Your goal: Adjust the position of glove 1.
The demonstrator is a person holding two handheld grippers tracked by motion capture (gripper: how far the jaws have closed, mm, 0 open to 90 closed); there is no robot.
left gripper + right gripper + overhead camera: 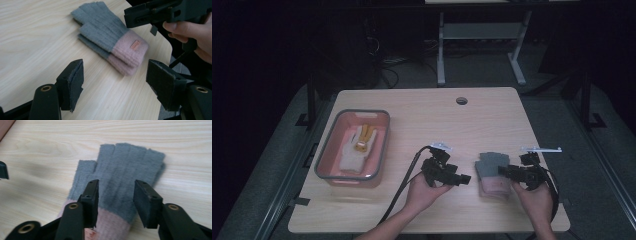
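Note:
A pair of stacked fingerless gloves [490, 165], grey with pink cuffs, lies flat on the wooden table [427, 120] toward the front right. My right gripper [503, 170] hovers open over them, pointing left. In the right gripper view the open right gripper [116, 192] straddles the glove pair [125, 170] near where grey meets pink, holding nothing. My left gripper [463, 178] stands open just left of the gloves and points at them. In the left gripper view the left gripper [117, 80] is empty, the gloves [110, 37] lie ahead, and the right gripper [150, 15] hangs above their cuffs.
A pink bin with a grey rim [362, 112] stands at the table's left and holds a white glove with orange fingers [357, 147]. A cable hole [461, 100] sits at the back centre. The table's right edge [168, 50] runs close behind the gloves.

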